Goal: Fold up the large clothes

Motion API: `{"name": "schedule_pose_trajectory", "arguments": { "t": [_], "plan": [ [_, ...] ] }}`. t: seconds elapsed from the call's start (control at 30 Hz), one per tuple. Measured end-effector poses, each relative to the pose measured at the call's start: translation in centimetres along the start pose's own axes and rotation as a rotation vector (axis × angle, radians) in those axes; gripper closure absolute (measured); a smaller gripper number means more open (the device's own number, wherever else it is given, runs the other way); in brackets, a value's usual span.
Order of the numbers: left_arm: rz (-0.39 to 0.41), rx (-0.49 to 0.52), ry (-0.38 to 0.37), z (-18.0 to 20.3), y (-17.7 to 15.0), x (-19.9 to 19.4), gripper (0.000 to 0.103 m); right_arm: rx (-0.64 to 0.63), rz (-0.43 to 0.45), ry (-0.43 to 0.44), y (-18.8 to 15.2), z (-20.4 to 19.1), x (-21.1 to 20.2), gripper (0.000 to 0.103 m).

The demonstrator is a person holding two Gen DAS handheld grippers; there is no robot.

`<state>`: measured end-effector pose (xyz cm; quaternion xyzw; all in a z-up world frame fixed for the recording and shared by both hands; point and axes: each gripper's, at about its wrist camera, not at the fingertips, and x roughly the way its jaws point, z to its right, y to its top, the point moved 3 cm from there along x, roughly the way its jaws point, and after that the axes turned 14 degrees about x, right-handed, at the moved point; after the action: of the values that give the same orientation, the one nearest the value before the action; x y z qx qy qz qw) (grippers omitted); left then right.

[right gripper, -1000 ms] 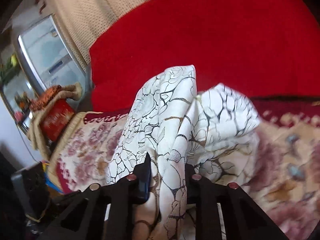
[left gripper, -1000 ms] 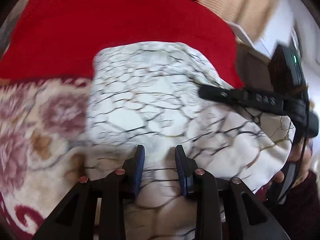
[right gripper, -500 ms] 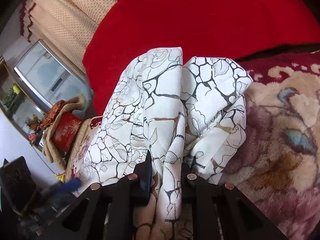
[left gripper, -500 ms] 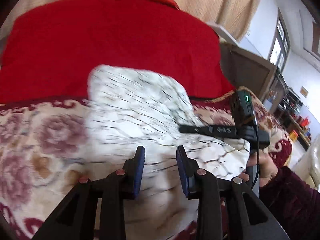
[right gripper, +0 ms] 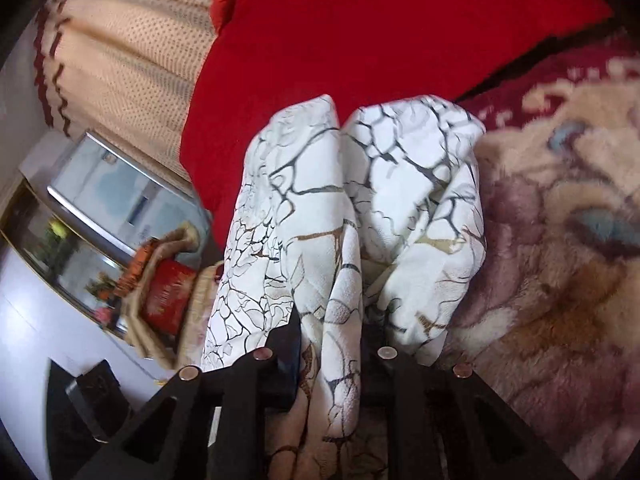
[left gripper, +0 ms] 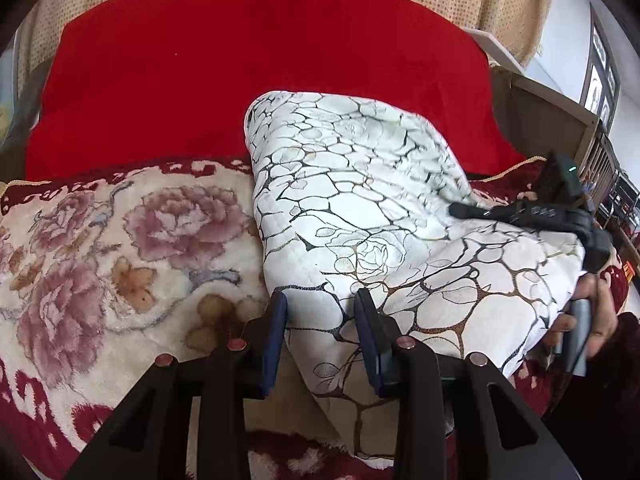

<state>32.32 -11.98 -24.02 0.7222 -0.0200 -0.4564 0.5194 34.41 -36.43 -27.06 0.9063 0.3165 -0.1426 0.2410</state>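
A white quilted cloth (left gripper: 360, 208) with a black and gold crackle print lies folded on a floral blanket. My left gripper (left gripper: 320, 308) holds the near edge of the cloth between its blue pads. My right gripper (right gripper: 330, 332) is shut on a bunched fold of the same cloth (right gripper: 352, 200), which rises in two humps ahead of it. The right gripper also shows in the left wrist view (left gripper: 560, 216), at the cloth's right end, with the person's hand under it.
A cream and maroon floral blanket (left gripper: 120, 248) covers the bed. A large red cushion (left gripper: 240, 60) stands behind the cloth. A mirrored cabinet (right gripper: 100, 200) and a red box (right gripper: 164, 296) are to the left. Wooden furniture (left gripper: 560, 112) is at the right.
The left gripper has pulled back and down, so more of the bed shows. The cloth has settled lower on the blanket. The right gripper keeps its hold on the bunched fold.
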Motion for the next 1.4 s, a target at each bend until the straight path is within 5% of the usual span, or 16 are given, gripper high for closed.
{"name": "schedule_pose_trajectory", "arguments": {
  "t": [0.13,0.2,0.23,0.37,0.47,0.5,0.6,0.67,0.77,0.97,1.03,1.07,1.3,1.4],
  "plan": [
    [-0.002,-0.022,-0.011,-0.4,-0.2,0.2,0.068,-0.01,0.045,-0.072,-0.9,-2.1,-2.3,0.067],
    [-0.004,-0.032,-0.013,-0.5,-0.2,0.3,0.068,-0.021,0.075,-0.114,-1.3,-3.1,-3.9,0.035],
    [-0.003,-0.027,-0.007,-0.4,-0.1,0.2,0.068,-0.047,0.12,-0.168,-1.6,-3.9,-5.0,0.033],
    [-0.002,-0.024,0.004,-0.1,-0.1,0.1,0.068,-0.204,0.269,-0.149,-3.5,-7.6,-9.2,0.036],
    [-0.002,-0.029,0.01,0.1,-0.1,-0.1,0.068,-0.316,0.284,-0.112,-5.3,-10.6,-10.0,0.066],
    [-0.001,-0.027,0.015,0.2,-0.1,-0.3,0.068,-0.343,0.273,-0.117,-5.7,-11.3,-9.5,0.067],
    [0.003,-0.019,0.023,0.3,-0.2,-0.4,0.068,-0.357,0.199,-0.181,-6.7,-10.6,-6.9,0.069],
    [0.011,-0.009,0.016,0.6,-0.2,-0.5,0.068,-0.304,0.127,-0.301,-7.0,-6.9,-4.2,0.072],
    [0.019,0.025,0.039,1.1,0.0,-0.7,0.067,-0.238,0.14,-0.223,-7.0,-3.7,-4.2,0.072],
    [0.078,-0.074,0.009,-0.4,1.2,-2.1,0.063,-0.273,0.142,-0.239,-7.3,-4.8,-4.3,0.072],
    [0.085,-0.055,0.054,-0.1,1.5,-2.0,0.046,-0.256,0.128,-0.207,-7.1,-5.0,-4.7,0.072],
    [0.059,-0.042,0.072,0.2,1.5,-1.4,0.045,-0.25,0.115,-0.193,-6.8,-5.3,-5.0,0.072],
    [0.017,-0.093,0.049,0.2,2.0,0.3,0.045,-0.268,0.124,-0.106,-1.7,-9.5,-7.3,0.07],
    [0.016,-0.081,0.057,0.5,2.2,0.5,0.045,-0.299,0.1,-0.138,1.4,-11.3,-5.8,0.07]
  ]
}}
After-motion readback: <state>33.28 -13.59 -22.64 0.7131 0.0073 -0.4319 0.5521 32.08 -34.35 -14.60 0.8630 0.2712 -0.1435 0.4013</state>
